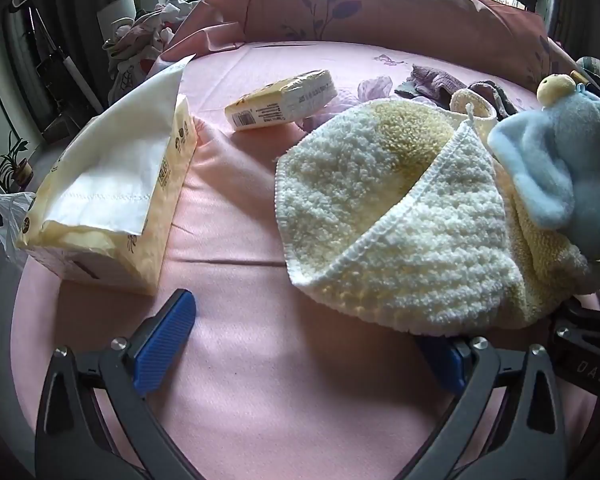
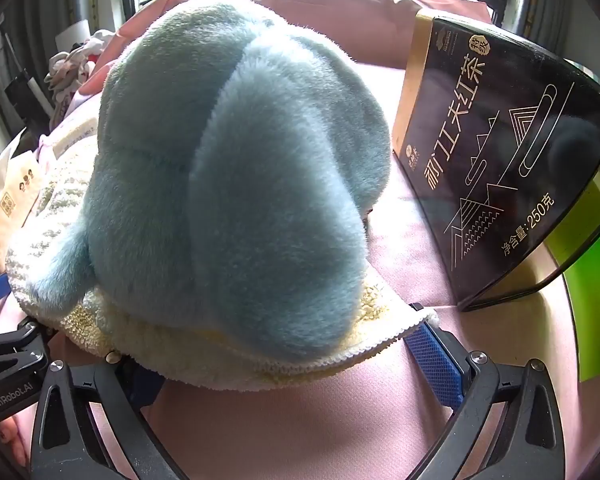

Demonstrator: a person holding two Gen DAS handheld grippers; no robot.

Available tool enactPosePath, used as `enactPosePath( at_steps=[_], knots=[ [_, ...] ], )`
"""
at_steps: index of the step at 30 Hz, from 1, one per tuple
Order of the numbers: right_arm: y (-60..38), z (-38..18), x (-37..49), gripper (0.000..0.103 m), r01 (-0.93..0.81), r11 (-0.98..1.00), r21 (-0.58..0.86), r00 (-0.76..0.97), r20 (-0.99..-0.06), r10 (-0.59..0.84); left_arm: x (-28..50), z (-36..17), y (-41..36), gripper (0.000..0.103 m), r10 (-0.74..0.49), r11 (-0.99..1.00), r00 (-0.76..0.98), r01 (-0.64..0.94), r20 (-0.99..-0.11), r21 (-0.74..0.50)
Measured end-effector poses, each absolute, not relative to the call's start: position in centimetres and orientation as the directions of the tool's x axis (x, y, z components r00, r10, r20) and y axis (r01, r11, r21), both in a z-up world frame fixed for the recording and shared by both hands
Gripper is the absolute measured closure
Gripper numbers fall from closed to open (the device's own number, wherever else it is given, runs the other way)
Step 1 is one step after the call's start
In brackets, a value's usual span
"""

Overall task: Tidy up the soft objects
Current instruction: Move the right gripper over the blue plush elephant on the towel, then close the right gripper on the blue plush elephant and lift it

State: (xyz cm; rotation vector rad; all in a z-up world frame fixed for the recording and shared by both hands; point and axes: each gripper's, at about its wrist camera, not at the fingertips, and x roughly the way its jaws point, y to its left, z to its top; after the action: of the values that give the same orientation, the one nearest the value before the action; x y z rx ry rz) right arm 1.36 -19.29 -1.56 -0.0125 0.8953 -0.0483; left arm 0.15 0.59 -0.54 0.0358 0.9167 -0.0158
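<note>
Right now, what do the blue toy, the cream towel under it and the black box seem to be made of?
Blue toy: plush, short fuzzy pile. Cream towel: looped terry, likely microfibre or cotton, with a stitched edge. Black box: glossy, reflective, maybe coated card or tin.

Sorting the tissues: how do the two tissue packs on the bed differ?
The near tissue pack is larger and torn open, white tissue showing. The far tissue pack is smaller, sealed, with its barcode side showing. Both are cream-yellow and lie on the pink bedsheet.
</note>
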Motion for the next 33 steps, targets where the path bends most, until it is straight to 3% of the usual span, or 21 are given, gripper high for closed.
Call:
enactPosePath(
  at_steps=[9, 16, 21, 26, 33],
  knots=[
    [-19.3, -1.6, 1.4, 0.000, 0.037, 0.999, -0.031, 0.625, -0.779, -0.047, 0.6, 0.9, 0.8, 0.001, 0.009, 1.000, 0.535, 0.014, -0.845, 0.019],
    [-18.7, -1.3, 1.6, 0.000, 0.040, 0.998, -0.049, 0.616, -0.786, -0.063, -1.5, 5.1, 1.6, 0.001, -0.015, 1.000, 0.650, -0.005, -0.760, -0.024],
    [-19.3, 0.2, 0.7, 0.000, -0.012, 1.000, 0.005, 0.605, -0.796, 0.012, -2.2, 6.9, 1.8, 0.001, -0.035, 0.998, 0.690, -0.015, -0.723, -0.063],
    [-20.4, 3.6, -1.9, 0.000, -0.019, 0.997, 0.073, 0.670, -0.739, 0.067, -3.2, 9.2, 2.3, 0.001, -0.117, 0.987, 0.738, 0.014, -0.664, -0.158],
    [-20.5, 8.2, -4.1, 0.000, -0.073, 0.981, 0.178, 0.737, -0.654, 0.173, -3.1, 10.1, 1.6, 0.002, -0.241, 0.962, 0.720, 0.086, -0.651, -0.261]
  ],
)
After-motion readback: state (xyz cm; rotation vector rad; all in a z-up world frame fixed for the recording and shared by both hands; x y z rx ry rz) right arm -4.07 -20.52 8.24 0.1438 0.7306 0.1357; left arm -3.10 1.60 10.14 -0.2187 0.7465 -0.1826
